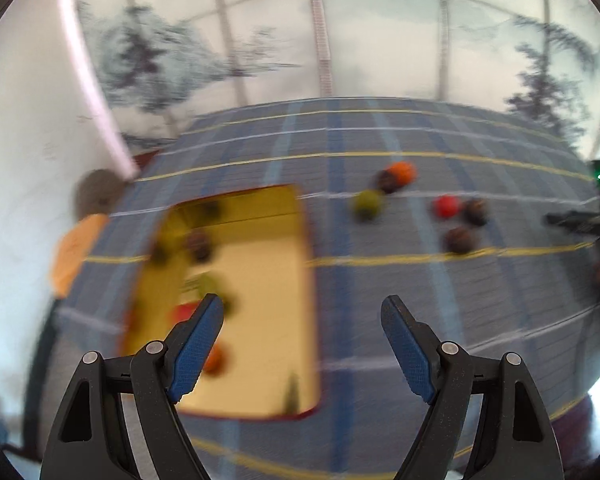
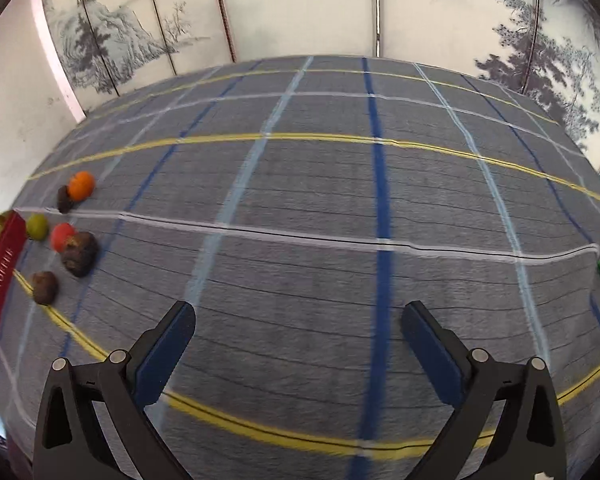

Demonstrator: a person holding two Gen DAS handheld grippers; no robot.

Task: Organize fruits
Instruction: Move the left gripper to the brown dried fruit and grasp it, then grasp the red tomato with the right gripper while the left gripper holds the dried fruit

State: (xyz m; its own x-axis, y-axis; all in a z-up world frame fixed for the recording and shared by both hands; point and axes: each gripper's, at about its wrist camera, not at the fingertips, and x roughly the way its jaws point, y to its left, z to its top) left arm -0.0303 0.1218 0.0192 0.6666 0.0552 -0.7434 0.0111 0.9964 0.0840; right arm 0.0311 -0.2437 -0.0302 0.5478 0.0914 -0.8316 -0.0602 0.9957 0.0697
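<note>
Left gripper angled down over the gold box, right gripper over bare tablecloth, both jaws apart, empty.

A: What does the left gripper look like up close?

B: Two black plastic fingers, each faced on its inner side with a blue pad of fine knurled texture. Each finger hangs on angular black linkage arms with triangular cut-outs, pinned by round silver rivets, two a side.

A: And the right gripper?

B: The same build: black arms, silver pivot pins, triangular openings in the outer links. Its pads read darker, a navy blue, in shadow. A small white mark shows at the lower right edge of its frame.
</note>
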